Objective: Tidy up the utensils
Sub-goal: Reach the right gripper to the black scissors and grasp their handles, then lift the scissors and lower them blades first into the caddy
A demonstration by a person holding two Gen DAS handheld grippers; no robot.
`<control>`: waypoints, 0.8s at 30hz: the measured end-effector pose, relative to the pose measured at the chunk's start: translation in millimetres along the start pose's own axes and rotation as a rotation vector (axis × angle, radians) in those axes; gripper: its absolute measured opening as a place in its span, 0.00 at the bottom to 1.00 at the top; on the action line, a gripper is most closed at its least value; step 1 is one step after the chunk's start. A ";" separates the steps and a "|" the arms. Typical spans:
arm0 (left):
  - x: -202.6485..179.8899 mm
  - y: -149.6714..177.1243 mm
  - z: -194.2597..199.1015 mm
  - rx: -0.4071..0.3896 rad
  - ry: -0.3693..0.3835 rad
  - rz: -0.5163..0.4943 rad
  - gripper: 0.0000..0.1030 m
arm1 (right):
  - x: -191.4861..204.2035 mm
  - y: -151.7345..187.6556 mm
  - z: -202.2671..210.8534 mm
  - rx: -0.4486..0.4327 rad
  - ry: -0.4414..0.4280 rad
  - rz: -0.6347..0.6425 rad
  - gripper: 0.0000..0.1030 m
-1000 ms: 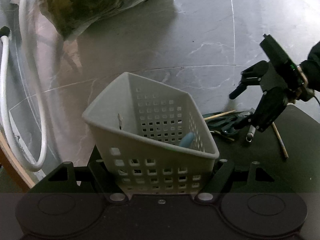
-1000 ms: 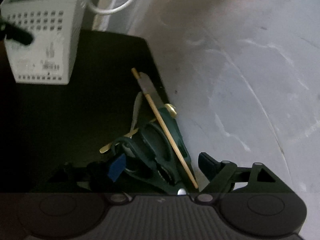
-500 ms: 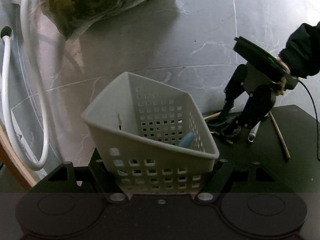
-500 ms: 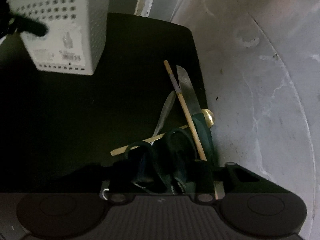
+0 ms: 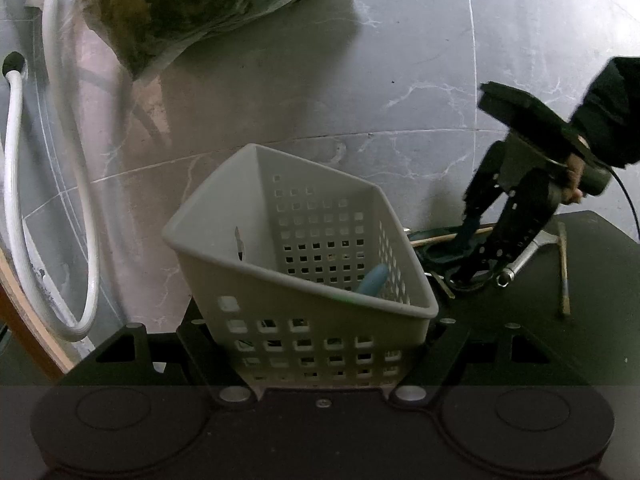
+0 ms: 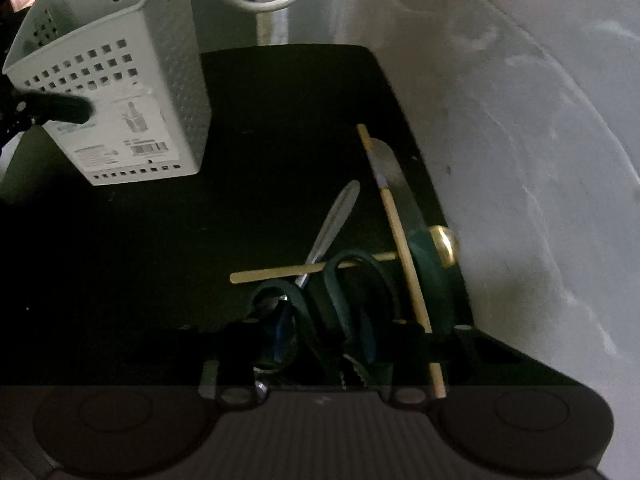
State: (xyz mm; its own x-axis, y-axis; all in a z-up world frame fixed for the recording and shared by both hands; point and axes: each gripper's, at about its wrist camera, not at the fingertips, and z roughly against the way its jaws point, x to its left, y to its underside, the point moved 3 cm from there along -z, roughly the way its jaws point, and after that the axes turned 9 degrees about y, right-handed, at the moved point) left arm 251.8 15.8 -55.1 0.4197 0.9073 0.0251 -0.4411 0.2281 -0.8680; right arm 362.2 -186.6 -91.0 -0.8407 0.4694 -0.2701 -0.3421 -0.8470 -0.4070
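Observation:
A white perforated basket sits tilted between my left gripper's fingers, which are shut on its base; a blue utensil lies inside. The same basket shows at upper left of the right wrist view. On the black mat lies a pile: dark green scissors, two wooden chopsticks, a silver knife. My right gripper points steeply down over the scissors' handles. Its jaws are closing with the handle loops between the blue pads; no firm press shows.
A white hose loops along the left, and a plastic bag of dark greens lies at the back on the grey marble surface. A dark sleeve holds the right gripper. The mat's rounded edge borders the marble.
The right gripper has dropped and tilted down onto the scissors, and its jaws have narrowed around the handles. The left gripper and basket have stayed put.

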 end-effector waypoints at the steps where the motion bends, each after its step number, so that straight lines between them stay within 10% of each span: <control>1: -0.2 0.2 0.2 -0.002 0.000 -0.001 0.76 | 0.5 4.5 6.4 -0.025 0.030 -0.043 0.36; 14: 3.9 1.4 0.5 -0.003 0.026 -0.015 0.76 | 30.4 25.1 97.4 -0.448 0.478 -0.414 0.33; 24: 6.8 1.1 -3.4 0.004 0.043 -0.017 0.76 | 43.5 10.3 165.7 -0.706 0.647 -0.665 0.31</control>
State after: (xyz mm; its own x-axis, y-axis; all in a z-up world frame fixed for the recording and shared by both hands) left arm 256.8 21.0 -57.5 0.4605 0.8875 0.0187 -0.4366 0.2447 -0.8657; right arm 252.6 -216.2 37.6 -0.1426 0.9808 -0.1331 -0.1536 -0.1548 -0.9759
